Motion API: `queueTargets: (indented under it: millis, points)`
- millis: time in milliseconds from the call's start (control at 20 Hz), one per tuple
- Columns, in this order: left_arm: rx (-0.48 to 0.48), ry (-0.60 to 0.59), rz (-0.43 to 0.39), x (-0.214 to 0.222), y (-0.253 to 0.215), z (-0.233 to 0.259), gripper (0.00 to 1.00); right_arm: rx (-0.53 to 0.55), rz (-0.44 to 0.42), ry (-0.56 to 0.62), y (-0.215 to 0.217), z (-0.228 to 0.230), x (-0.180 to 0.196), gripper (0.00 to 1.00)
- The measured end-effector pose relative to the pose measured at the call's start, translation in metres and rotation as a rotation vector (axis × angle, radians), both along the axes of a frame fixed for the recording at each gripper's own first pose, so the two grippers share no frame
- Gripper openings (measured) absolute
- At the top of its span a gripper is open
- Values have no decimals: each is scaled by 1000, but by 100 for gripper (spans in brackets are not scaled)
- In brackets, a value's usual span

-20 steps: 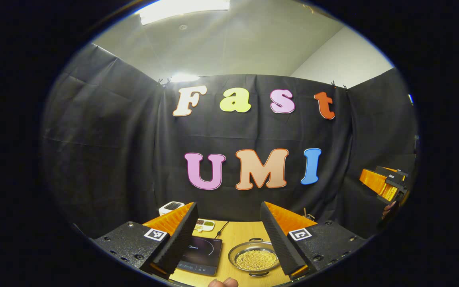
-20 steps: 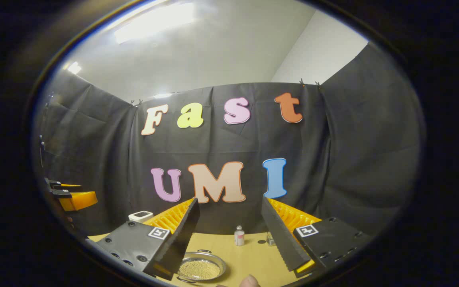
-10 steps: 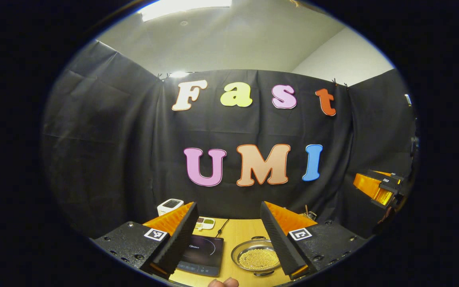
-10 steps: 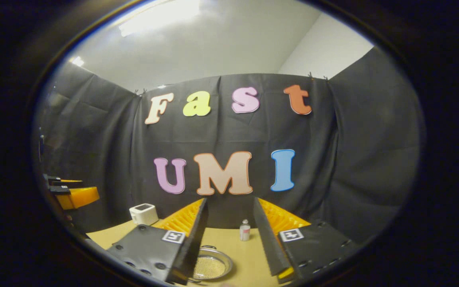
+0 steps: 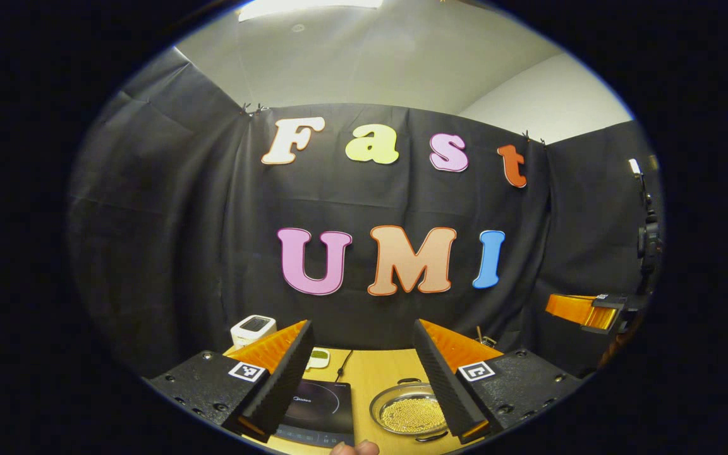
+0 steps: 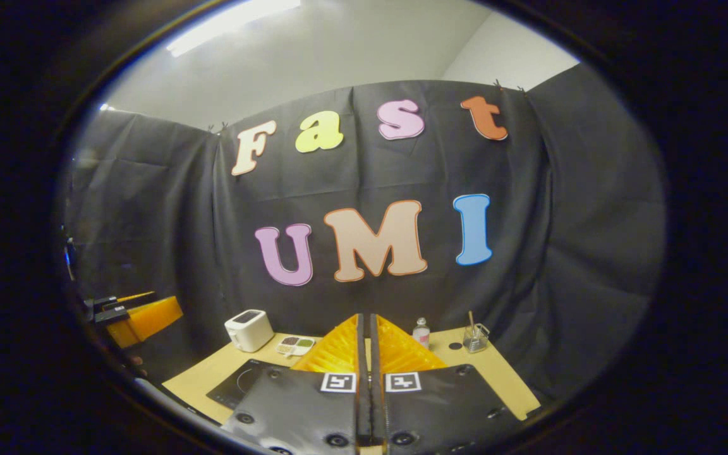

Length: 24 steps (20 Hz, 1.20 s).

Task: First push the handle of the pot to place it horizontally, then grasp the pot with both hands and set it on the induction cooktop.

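A: What do I have in the left gripper view?

B: My left hand-held gripper (image 5: 362,373) sits at the bottom of the frame with its fingers wide apart and nothing between them. Through the gap I see the counter (image 5: 380,370). The pot (image 5: 409,411), a shallow metal pan full of small golden beads, rests on it at lower centre-right, partly hidden by my right-side finger. One small loop handle (image 5: 407,381) shows at its far rim and another at its near rim.

A: And the cooktop?

B: The induction cooktop (image 5: 318,411), a flat black slab, lies just left of the pot in that frame, apart from it. A white toaster (image 5: 253,328) stands further back at lower left.

A: The other gripper?

B: In the right gripper view my right hand-held gripper (image 6: 364,354) is at bottom centre with its fingers pressed together, gripping nothing. It also shows at the far right edge of the left gripper view, held well above the counter. In the right gripper view a small bottle (image 6: 421,331) and a glass jar (image 6: 475,338) stand toward the counter's far edge, right of centre, and a corner of the cooktop shows at lower left.
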<state>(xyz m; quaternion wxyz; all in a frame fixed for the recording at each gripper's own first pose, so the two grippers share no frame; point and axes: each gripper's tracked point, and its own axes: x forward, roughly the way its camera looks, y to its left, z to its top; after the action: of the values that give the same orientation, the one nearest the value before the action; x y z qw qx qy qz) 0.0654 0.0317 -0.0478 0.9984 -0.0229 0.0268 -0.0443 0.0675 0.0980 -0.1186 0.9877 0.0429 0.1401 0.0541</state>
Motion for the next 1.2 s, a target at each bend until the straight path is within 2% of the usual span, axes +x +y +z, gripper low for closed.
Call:
queueTargets:
  millis: [100, 300, 400, 450, 500, 650, 700, 950, 1000, 1050, 1200]
  points:
    - [-14, 0, -25, 4, 0, -2, 95, 0, 5, 29, 8, -12, 2, 2]
    - [-16, -14, -9, 17, 11, -3, 92, 45, 47, 143, 29, -52, 2, 0]
    - [-16, 10, 17, 17, 18, -14, 95, 86, 70, 226, 37, -78, -1, 0]
    - [-29, 7, 21, 18, 17, -14, 92, 102, 76, 247, 41, -86, 0, 0]
    - [-39, 8, 31, 19, 18, -14, 95, 100, 84, 269, 42, -97, 1, 2]
    - [-52, 16, 74, 21, 29, -20, 92, 93, 134, 351, 53, -130, -7, 0]
    - [-56, 18, 90, 21, 33, -20, 95, 84, 149, 381, 55, -146, -12, 0]
    - [-58, 17, 158, 18, 54, -23, 95, 93, 224, 537, 78, -210, -32, 2]
    - [-62, 21, 171, 17, 57, -25, 92, 95, 234, 562, 82, -222, -37, 2]
    - [-67, 28, 181, 15, 60, -28, 92, 92, 244, 588, 84, -233, -40, 0]
    - [-76, 27, 210, 11, 69, -30, 95, 80, 278, 676, 93, -268, -56, 3]
